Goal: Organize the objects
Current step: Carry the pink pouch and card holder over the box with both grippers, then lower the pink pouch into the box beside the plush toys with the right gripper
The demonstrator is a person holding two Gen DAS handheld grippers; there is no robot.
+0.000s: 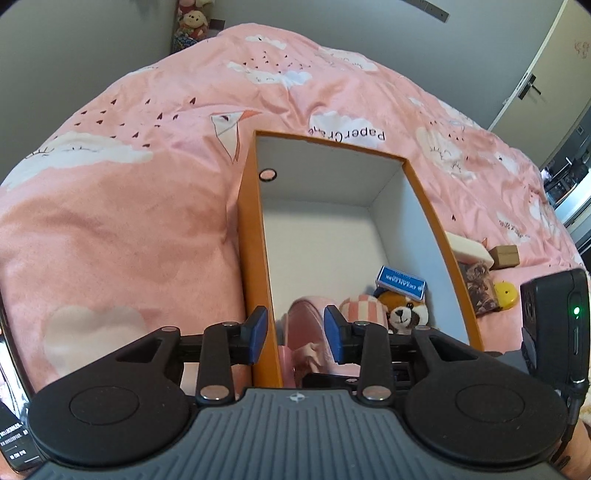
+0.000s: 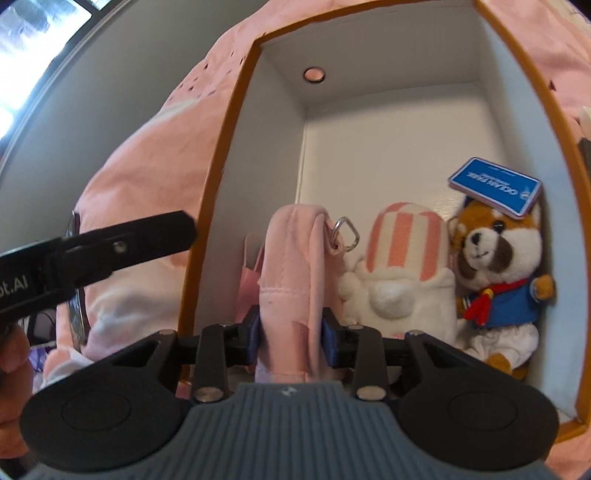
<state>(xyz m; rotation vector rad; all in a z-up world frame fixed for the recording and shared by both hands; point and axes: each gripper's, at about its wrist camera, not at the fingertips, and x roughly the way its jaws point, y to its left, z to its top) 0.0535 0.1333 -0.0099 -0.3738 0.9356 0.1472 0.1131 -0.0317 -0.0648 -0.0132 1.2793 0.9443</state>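
Note:
An orange box [image 1: 424, 192] with white inside walls lies on the pink bedspread; it also shows in the right wrist view [image 2: 236, 122]. My right gripper [image 2: 291, 332] is shut on a pink fabric pouch [image 2: 291, 266] with a metal ring, held upright inside the box. Beside it stand a pink-striped white plush [image 2: 406, 266] and a red panda plush [image 2: 495, 266] with a blue card [image 2: 495, 190] on its head. My left gripper [image 1: 294, 332] is open, straddling the box's left wall, with the pouch [image 1: 306, 325] between its fingers.
Right of the box on the bed lie a white block [image 1: 471, 251], a small brown box [image 1: 506, 256], a patterned item [image 1: 478, 284] and a yellow object [image 1: 506, 293]. Plush toys [image 1: 192, 22] sit in the far corner. A wardrobe door [image 1: 532, 74] is at the right.

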